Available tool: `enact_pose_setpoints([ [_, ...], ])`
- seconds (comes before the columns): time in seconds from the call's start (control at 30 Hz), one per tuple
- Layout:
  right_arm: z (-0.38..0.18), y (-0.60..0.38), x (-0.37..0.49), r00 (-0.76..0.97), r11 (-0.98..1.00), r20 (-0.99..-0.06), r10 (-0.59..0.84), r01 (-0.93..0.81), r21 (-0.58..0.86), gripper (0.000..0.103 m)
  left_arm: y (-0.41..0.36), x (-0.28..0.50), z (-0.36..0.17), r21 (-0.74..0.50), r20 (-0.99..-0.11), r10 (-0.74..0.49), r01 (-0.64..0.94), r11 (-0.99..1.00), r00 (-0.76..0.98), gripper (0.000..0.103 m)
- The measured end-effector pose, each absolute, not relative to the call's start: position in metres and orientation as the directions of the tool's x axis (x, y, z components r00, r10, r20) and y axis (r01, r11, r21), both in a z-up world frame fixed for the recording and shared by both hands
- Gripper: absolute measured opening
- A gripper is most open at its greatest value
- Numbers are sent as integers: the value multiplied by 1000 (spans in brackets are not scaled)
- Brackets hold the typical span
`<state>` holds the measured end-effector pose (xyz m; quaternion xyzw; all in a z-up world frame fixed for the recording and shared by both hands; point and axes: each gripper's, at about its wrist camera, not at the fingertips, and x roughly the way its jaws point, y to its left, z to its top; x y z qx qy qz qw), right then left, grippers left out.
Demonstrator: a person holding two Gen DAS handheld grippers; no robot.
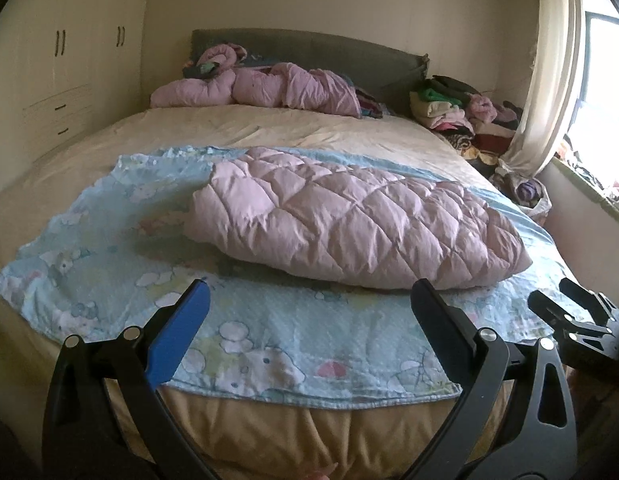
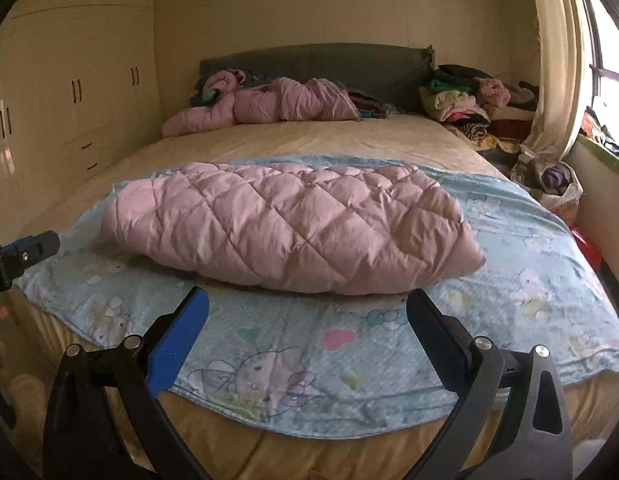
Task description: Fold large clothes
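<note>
The pink quilted coat [image 1: 349,224] lies folded into a flat bundle on the blue sheet [image 1: 269,344] spread over the bed [image 1: 269,128], just ahead of both sets of jaws. The left gripper [image 1: 309,304] has its jaws wide apart and holds nothing; the right gripper [image 2: 307,308] is likewise wide apart and empty, and neither touches the coat. Judged from this layout, the step in hand is the next fold or a final tidy of the bundle. To do it well, bring each gripper forward to the near edge of the coat, one toward each end, and close on all layers together so that the fold does not slip apart. Lift only enough to clear the sheet, since the padding is bulky and likely to spring open. Avoid pinching the sheet beneath the coat.
</note>
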<state>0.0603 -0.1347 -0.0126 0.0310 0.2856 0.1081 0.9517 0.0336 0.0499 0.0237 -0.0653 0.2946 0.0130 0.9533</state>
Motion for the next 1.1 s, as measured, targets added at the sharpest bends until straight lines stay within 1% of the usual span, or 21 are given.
enact_pose_setpoints([
  [0.07,-13,-133,59,810,972,-537,234,-190,137,99,51,33,23,-112,-572,-2,-75,991,820,94],
  [0.33,-10,-124,58,807,967,-533,254,-217,133,99,55,28,25,-113,-558,27,-108,988,829,94],
  [1.1,-9,-120,53,804,965,-534,262,-226,132,99,54,25,24,-113,-564,23,-105,988,825,94],
])
